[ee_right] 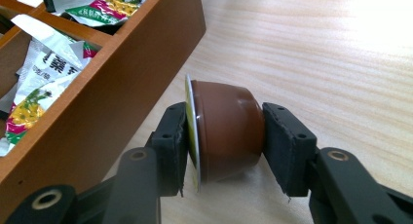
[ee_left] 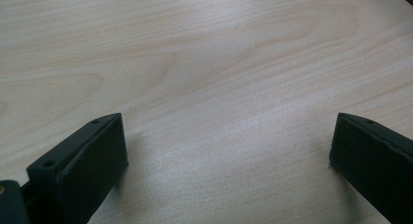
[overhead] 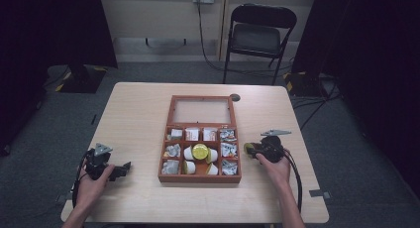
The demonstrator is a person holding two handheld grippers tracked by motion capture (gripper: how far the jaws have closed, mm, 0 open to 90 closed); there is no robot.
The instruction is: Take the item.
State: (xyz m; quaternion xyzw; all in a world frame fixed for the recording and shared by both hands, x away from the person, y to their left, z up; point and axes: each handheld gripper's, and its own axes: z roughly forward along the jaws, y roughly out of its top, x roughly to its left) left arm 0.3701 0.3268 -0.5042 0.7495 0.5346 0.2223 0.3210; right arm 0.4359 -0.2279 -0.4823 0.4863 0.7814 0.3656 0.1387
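Observation:
A wooden compartment box with its glass lid open sits mid-table, holding sachets and several white pods with yellow lids. My right gripper is just right of the box, shut on a brown pod with a foil lid, gripped lid to base, lying sideways just above the table. The box's wall stands close to the left of the pod in the right gripper view. My left gripper rests low over bare wood at the table's left front, its jaws wide apart with nothing between its fingers.
A black folding chair stands beyond the table's far edge. A small dark round fitting sits by the lid's far right corner. Bare tabletop lies left of the box and in front of it.

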